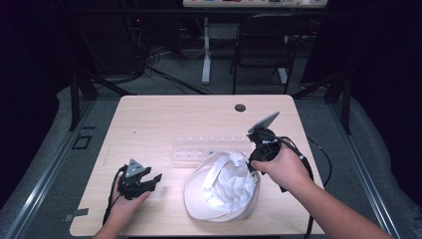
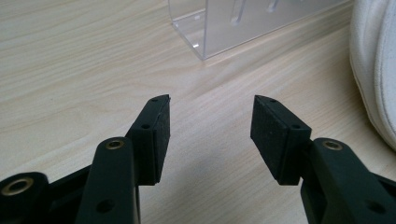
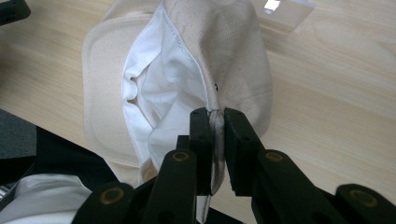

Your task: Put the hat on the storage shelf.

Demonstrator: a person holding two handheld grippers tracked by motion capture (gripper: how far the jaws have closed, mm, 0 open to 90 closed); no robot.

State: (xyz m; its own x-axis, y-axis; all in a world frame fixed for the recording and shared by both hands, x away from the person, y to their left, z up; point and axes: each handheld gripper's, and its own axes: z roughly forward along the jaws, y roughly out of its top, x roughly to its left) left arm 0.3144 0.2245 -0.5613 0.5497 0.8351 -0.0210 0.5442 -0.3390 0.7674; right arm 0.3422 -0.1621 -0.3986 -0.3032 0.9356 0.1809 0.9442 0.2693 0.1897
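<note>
A cream-white cap lies upside down near the table's front edge, its white lining facing up. My right gripper is shut on the cap's rim at its right side and lifts that edge off the wood. In the right gripper view the cap hangs from the pinch, and the right gripper has the fabric squeezed flat between its pads. My left gripper rests low at the front left, open, a short way left of the cap. Only bare wood lies between the left gripper jaws, and the cap is at the far right.
A clear plastic rack with several pegs stands on the wooden table just behind the cap; its corner, the clear rack, is ahead of the left jaws. A cable hole is at the back. A folding chair stands beyond.
</note>
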